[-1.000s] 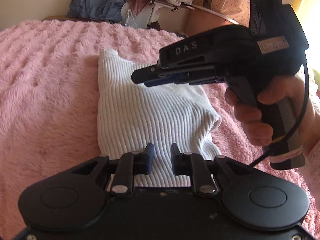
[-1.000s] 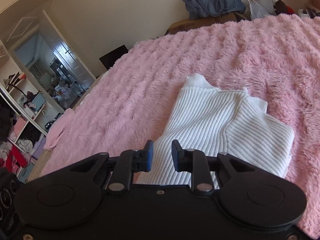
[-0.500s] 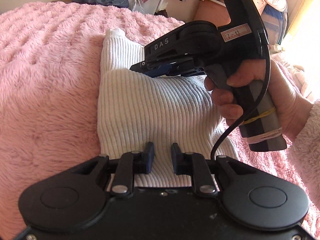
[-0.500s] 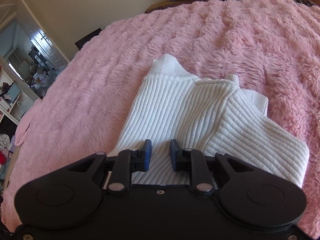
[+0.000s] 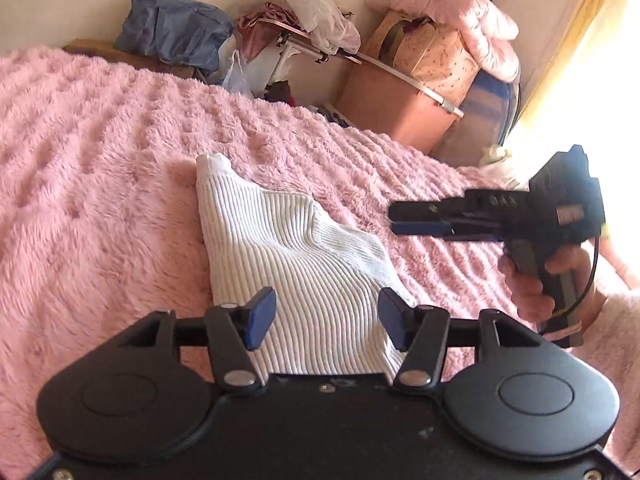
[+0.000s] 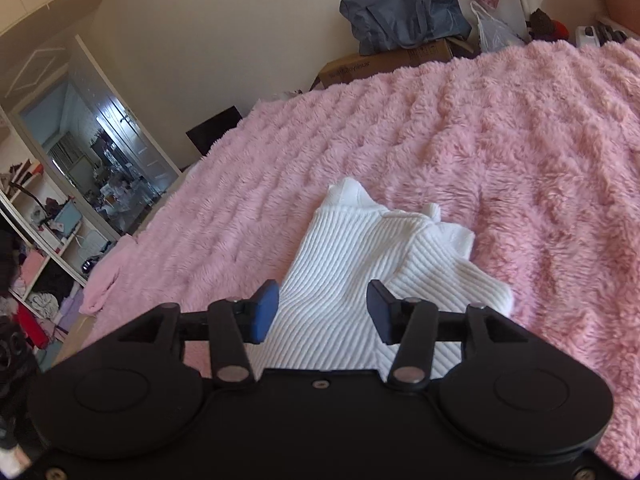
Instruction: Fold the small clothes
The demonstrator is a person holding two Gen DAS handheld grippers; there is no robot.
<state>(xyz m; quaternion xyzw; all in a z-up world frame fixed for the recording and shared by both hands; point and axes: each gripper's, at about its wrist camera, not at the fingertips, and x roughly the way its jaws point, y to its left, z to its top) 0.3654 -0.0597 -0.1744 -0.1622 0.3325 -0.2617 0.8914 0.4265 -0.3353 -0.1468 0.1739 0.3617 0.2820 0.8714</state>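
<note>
Sweater: a white ribbed sweater point(image 5: 304, 264), folded, lies on the pink fluffy blanket point(image 5: 92, 184) of the bed, its narrow end pointing toward the far wall.
Left tongs point(image 5: 326, 314): fingers spread wide, holding nothing, above the near edge of the sweater.
Right tongs point(image 6: 322, 310): also spread apart and holding nothing; from the left camera they point(image 5: 394, 220) hang off to the sweater's right, well clear of it.
Open room: bare blanket on every side of the sweater, most of it to the left and beyond.
Edges: the far side of the bed meets a cardboard box point(image 6: 384, 66) carrying a blue bag point(image 6: 404, 12).
Hidden: the sweater's near edge is cut off by both tool bodies.
Writing: the box print and the letters on the right tool are too blurred to read.
</note>
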